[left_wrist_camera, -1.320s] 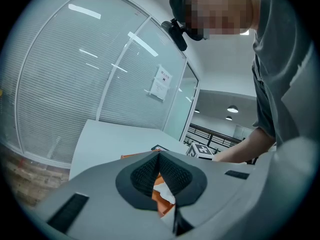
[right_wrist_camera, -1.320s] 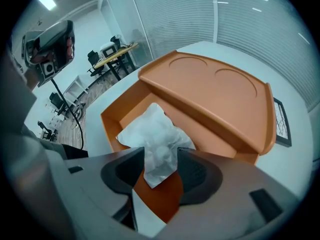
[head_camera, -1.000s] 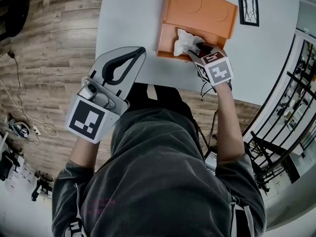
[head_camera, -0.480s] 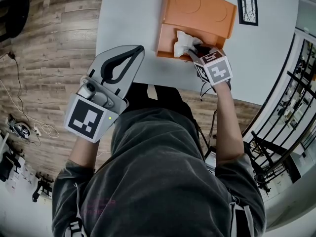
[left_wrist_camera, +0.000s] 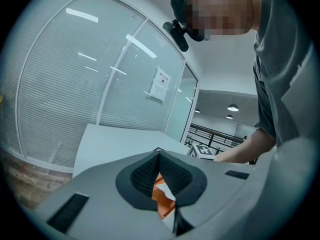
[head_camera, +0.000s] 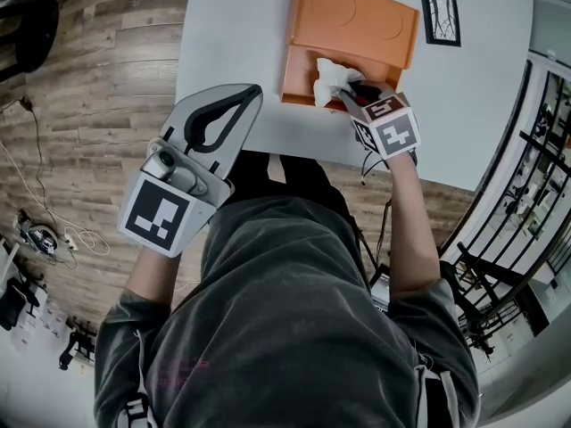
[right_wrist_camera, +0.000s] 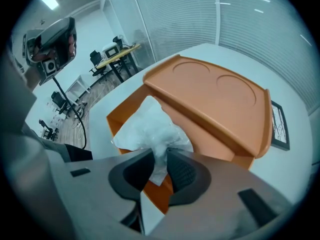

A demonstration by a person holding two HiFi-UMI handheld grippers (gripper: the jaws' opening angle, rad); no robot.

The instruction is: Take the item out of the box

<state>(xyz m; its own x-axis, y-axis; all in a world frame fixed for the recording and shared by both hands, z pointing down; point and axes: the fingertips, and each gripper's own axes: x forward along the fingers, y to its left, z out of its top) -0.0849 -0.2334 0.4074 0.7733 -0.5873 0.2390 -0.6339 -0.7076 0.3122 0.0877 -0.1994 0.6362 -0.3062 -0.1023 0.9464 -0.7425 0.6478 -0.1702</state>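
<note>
An orange box (head_camera: 352,16) stands with its lid up on the white table (head_camera: 232,34). A crumpled white bag (head_camera: 330,77) sticks up out of its front compartment. My right gripper (head_camera: 352,87) reaches into the box from the near side. In the right gripper view its jaws (right_wrist_camera: 159,154) are closing on the white bag (right_wrist_camera: 147,126), whose lower fold is pinched between the pads, in front of the orange box (right_wrist_camera: 215,99). My left gripper (head_camera: 252,92) hangs at the table's near left edge, tips together, holding nothing; the left gripper view shows the same left gripper (left_wrist_camera: 159,156).
A small black-framed picture (head_camera: 443,16) lies on the table right of the box, also in the right gripper view as the framed picture (right_wrist_camera: 279,124). Wooden floor (head_camera: 89,78) lies to the left, and a black railing (head_camera: 535,168) to the right.
The right gripper's jaws have drawn in around the white bag and now pinch it. The left gripper has hardly moved.
</note>
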